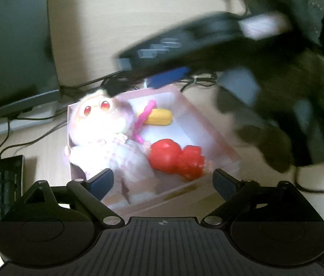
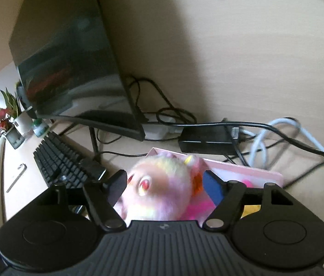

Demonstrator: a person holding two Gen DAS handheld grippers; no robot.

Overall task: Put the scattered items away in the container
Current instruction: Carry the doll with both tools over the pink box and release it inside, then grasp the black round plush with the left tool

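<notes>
My right gripper gapes around the fluffy pink red-eyed doll; only my spread, empty left gripper sees the pink cardboard box ahead, red toy inside.

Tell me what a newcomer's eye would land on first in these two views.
The pale plush doll with red eyes stands out first, lying in the left part of the pink box, beside a red toy and a yellow piece. In the right wrist view the doll's head sits between the open fingers of the right gripper. The left gripper hangs open above the box's near edge.
</notes>
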